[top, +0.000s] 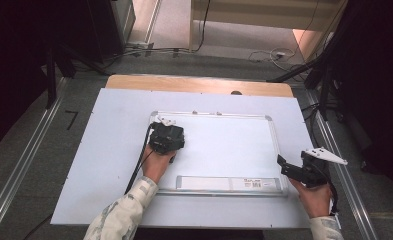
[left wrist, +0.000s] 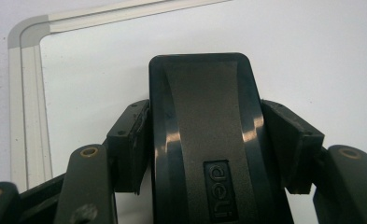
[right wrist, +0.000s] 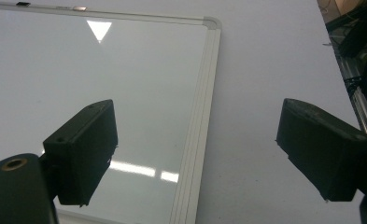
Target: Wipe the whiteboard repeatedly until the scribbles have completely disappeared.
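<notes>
Seen from the high view, a whiteboard lies flat on a white table, mid-frame, its marker tray along the lower edge. The left gripper sits over the board's upper-left corner, held by the left hand, cable trailing down toward a patterned sleeve at bottom left.

In the left gripper view, the jaws are clamped on a black whiteboard eraser, w/ pads pressing both its sides; the "deli" brand mark reads at bottom centre. The eraser rests against the board surface, board's rounded frame corner at upper left of that frame.

At lower right of the high view, the right gripper hovers by the board's right edge, approx. level w/ the tray. In the right gripper view its jaws stand spread wide, nothing between them, board frame running btwn the two pads.
</notes>
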Demonstrator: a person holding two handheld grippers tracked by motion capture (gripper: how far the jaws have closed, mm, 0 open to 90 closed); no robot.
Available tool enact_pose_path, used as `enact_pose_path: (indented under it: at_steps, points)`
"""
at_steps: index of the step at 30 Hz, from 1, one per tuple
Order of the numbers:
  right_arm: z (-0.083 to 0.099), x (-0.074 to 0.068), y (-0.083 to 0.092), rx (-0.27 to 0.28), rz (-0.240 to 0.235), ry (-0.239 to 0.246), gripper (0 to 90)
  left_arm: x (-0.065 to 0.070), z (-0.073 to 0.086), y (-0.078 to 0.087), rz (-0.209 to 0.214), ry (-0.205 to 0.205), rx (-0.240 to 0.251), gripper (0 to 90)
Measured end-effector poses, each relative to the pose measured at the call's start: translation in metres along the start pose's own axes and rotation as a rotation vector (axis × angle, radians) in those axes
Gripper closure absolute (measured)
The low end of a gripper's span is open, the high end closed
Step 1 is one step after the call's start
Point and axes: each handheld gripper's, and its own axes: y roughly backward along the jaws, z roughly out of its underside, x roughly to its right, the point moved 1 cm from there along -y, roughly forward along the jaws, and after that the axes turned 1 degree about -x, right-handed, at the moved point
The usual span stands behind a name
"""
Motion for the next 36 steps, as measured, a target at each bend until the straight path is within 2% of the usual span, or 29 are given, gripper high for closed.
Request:
enact_pose_path:
  at_steps: [5, 12, 14, 15, 18, 20, 24, 32, 36]
  points:
    - [0.0, 0.0, 0.0, 0.003, -0.003, 0.0, 11.1, 0.006, 0.004, 0.003, 0.013, -0.013, -0.005, 38.6]
    - [-0.001, -0.001, 0.0, 0.004, -0.007, 0.003, 11.1, 0.009, 0.006, 0.008, 0.033, -0.01, 0.004, 38.8]
    - [-0.001, -0.001, -0.001, 0.004, -0.006, 0.003, 11.1, 0.009, 0.004, 0.012, 0.039, -0.003, 0.021, 38.8]
    - [-0.001, -0.001, -0.001, 0.004, -0.005, 0.004, 11.1, 0.008, 0.001, 0.019, 0.051, 0.012, 0.048, 38.8]
    - [-0.001, -0.001, -0.001, 0.003, -0.007, 0.004, 11.1, 0.008, -0.002, 0.026, 0.055, 0.011, 0.058, 38.8]
    - [-0.001, -0.002, -0.001, 0.001, -0.007, 0.006, 11.1, 0.008, -0.005, 0.035, 0.073, 0.023, 0.067, 38.8]
    - [-0.001, -0.002, -0.001, 0.001, -0.006, 0.007, 11.1, 0.009, -0.006, 0.041, 0.068, 0.013, 0.073, 38.8]
    - [-0.001, -0.002, -0.001, 0.001, -0.007, 0.006, 11.1, 0.007, -0.009, 0.053, 0.079, 0.029, 0.11, 38.7]
    - [-0.001, -0.002, -0.001, 0.0, -0.008, 0.006, 11.1, 0.004, -0.01, 0.058, 0.069, 0.033, 0.117, 38.7]
